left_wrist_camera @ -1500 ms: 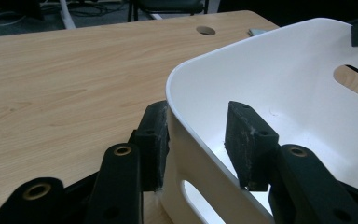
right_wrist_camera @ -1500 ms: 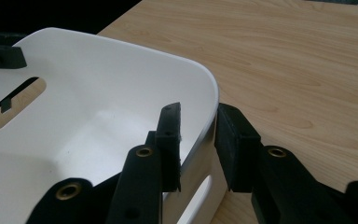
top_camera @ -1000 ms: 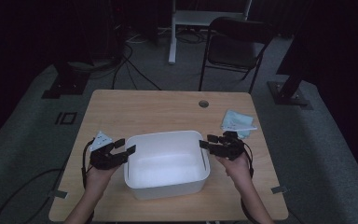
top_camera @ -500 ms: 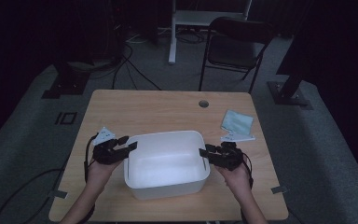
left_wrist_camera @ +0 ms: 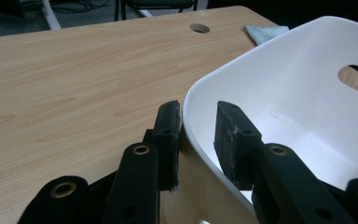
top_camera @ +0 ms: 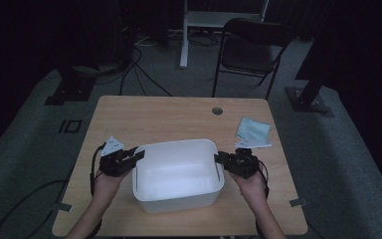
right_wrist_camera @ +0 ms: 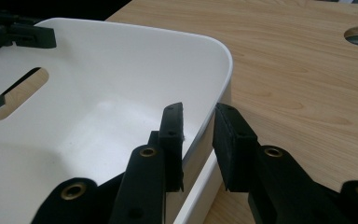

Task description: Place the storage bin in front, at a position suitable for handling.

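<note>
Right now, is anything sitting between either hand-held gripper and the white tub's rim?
Nothing visible does. The left hand-held gripper straddles the white tub wall, outer pad touching, inner pad with a gap. The right hand-held gripper straddles the opposite wall the same way. Both have just been closing. The blue cloth lies apart, behind.

Wooden table (top_camera: 169, 119) with round cable hole (top_camera: 217, 110) near far edge, pale blue cloth (top_camera: 252, 131) at far right, black folding chair (top_camera: 251, 52) behind table, white desk leg (top_camera: 183, 35), cables (top_camera: 139, 64) on grey floor
</note>
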The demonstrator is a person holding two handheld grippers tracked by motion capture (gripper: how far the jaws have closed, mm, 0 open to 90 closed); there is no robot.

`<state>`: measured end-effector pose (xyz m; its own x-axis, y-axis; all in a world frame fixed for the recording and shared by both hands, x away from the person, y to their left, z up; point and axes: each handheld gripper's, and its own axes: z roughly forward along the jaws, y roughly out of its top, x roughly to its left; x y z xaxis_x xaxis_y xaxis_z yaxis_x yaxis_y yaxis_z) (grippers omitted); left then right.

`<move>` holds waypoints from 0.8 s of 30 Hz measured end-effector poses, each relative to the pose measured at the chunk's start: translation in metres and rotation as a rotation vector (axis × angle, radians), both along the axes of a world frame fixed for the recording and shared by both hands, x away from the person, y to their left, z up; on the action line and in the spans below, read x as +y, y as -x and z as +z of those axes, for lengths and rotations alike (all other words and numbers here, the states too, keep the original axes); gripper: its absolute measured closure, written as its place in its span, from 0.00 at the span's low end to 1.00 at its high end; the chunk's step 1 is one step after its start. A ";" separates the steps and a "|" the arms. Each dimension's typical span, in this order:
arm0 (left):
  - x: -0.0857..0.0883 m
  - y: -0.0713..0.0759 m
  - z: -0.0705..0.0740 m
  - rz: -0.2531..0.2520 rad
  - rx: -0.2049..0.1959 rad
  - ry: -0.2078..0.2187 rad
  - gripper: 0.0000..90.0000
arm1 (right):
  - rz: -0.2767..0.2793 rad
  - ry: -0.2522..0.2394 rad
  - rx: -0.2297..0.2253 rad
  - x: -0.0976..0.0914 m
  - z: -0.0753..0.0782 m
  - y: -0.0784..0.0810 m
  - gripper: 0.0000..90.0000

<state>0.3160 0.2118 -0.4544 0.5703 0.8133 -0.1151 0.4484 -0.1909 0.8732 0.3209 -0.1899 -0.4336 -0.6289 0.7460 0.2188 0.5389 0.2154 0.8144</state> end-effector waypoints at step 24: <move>-0.007 0.020 -0.001 -0.023 -0.002 -0.018 0.65 | -0.012 0.002 0.014 0.004 0.003 -0.035 0.91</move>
<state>0.2957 0.2047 -0.4555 0.5892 0.8018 -0.0992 0.4421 -0.2172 0.8703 0.3554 -0.1860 -0.4309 -0.6168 0.7539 0.2262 0.5530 0.2106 0.8061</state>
